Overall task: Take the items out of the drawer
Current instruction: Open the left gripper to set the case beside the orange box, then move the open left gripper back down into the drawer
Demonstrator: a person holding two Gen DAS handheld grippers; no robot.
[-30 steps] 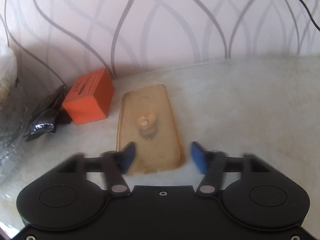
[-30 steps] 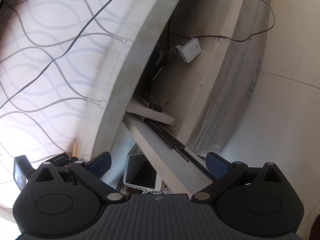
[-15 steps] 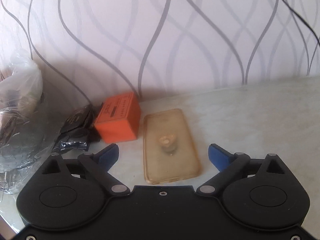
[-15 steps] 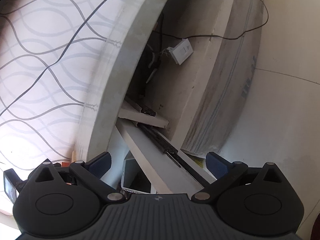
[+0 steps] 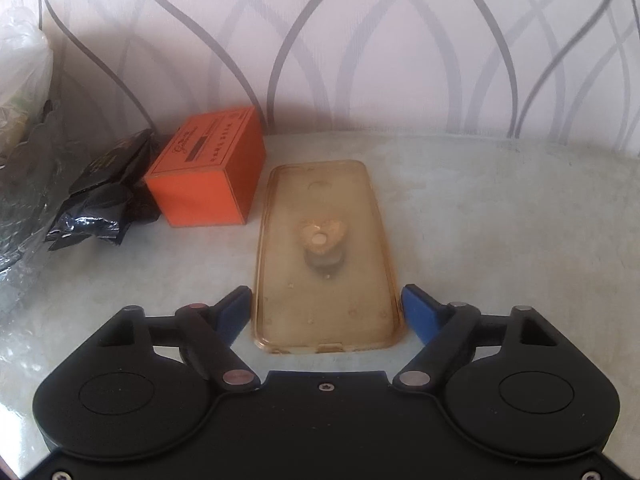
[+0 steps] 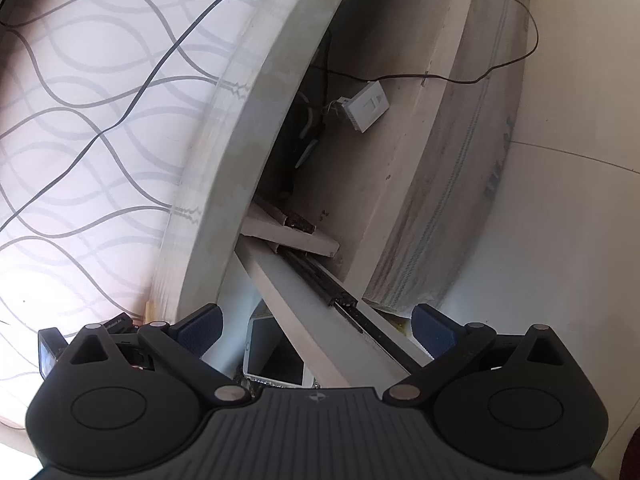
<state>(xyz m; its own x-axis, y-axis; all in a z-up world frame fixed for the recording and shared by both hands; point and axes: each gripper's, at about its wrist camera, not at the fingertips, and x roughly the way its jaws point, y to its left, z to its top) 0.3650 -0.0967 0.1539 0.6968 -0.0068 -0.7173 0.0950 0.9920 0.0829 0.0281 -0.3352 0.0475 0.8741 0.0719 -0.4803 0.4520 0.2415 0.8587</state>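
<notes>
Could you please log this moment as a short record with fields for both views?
surface: pale tabletop against a wavy-patterned wall
phone case: amber case lying flat, a ring holder on it
box: orange box left of the case, apart from it
wrapper: black wrapper left of the box
left gripper: closing, fingers either side of the case's near end, not pressing
right gripper: open, nothing held
drawer: phone lying inside

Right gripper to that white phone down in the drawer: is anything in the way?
Yes. The drawer's pale side wall and its black slide rail run diagonally between the open right gripper fingers, overlapping the white phone on its right. The phone's left part looks uncovered.
</notes>
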